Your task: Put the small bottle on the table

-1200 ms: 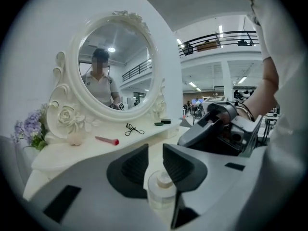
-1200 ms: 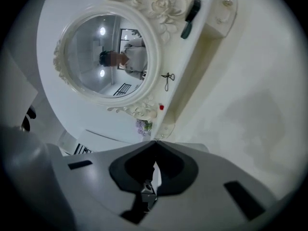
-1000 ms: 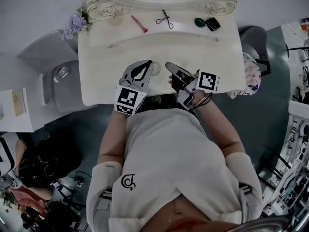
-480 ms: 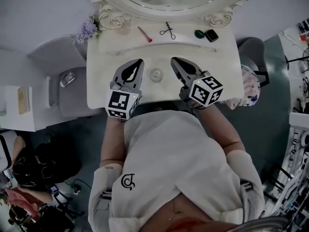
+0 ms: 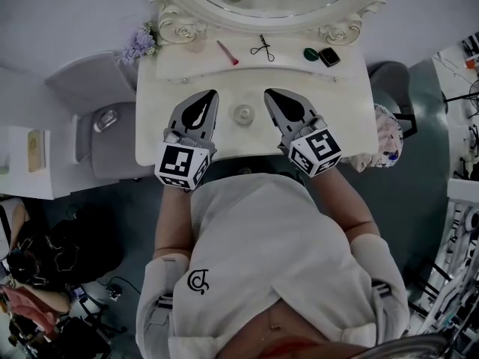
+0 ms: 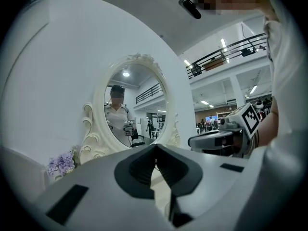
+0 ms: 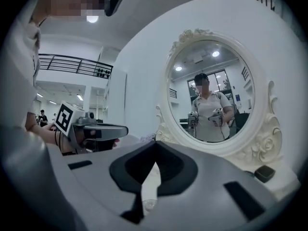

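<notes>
The small bottle [image 5: 242, 114], clear and round from above, stands on the cream dressing table [image 5: 344, 118] between my two grippers. My left gripper [image 5: 209, 94] lies to its left, shut with nothing in it. To the bottle's right is my right gripper [image 5: 269, 93], also shut and holding nothing. Neither touches the bottle. In the left gripper view the jaws [image 6: 155, 146] meet at their tips in front of the oval mirror [image 6: 130, 105]. The right gripper view shows its jaws [image 7: 155, 143] shut too, with the bottle [image 7: 148, 204] low behind them.
At the table's back lie a pink stick [image 5: 227, 52], a dark metal eyelash curler [image 5: 262, 48], a green round item [image 5: 310, 53] and a black compact [image 5: 328, 56]. Purple flowers [image 5: 139, 43] sit at the back left corner. A grey chair [image 5: 112, 137] stands left of the table.
My right gripper has drawn away from the centre and turned level, so both grippers now lie parallel on either side of the bottle. The left gripper drew away from the bottle it was beside.
</notes>
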Demonstrator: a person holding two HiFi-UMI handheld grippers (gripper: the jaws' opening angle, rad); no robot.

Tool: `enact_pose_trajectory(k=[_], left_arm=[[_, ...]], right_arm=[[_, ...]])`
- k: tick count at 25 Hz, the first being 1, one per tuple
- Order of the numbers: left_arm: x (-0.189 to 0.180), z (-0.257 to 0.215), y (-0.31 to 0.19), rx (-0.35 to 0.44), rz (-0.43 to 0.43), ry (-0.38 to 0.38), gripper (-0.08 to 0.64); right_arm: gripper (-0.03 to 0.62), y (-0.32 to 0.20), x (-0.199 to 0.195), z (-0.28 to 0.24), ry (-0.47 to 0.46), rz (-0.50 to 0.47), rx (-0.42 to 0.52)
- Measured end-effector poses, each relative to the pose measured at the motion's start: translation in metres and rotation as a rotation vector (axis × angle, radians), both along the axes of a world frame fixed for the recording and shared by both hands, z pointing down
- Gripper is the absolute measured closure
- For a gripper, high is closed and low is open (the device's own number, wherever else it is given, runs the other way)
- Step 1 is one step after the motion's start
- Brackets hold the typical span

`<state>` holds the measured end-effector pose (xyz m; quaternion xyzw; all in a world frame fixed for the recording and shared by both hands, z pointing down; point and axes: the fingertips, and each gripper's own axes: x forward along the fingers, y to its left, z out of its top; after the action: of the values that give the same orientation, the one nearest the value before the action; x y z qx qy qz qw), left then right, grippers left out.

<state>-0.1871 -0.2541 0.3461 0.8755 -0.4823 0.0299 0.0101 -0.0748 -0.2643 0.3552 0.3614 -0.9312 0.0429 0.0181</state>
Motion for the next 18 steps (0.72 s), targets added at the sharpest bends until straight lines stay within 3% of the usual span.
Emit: enact_pose_trajectory(k=[6,18], left_arm=[[0.005,0.001,0.007,0.036,0.007,-0.065,0.548],[0.012,-0.004,0.023,0.048,0.047,-0.068,0.548]], right_arm=[[0.586,0.006,0.001,0.0,0.028,0.019,0.056],[0.588,0.019,0.004,0.003,0.044,0.049,0.078]])
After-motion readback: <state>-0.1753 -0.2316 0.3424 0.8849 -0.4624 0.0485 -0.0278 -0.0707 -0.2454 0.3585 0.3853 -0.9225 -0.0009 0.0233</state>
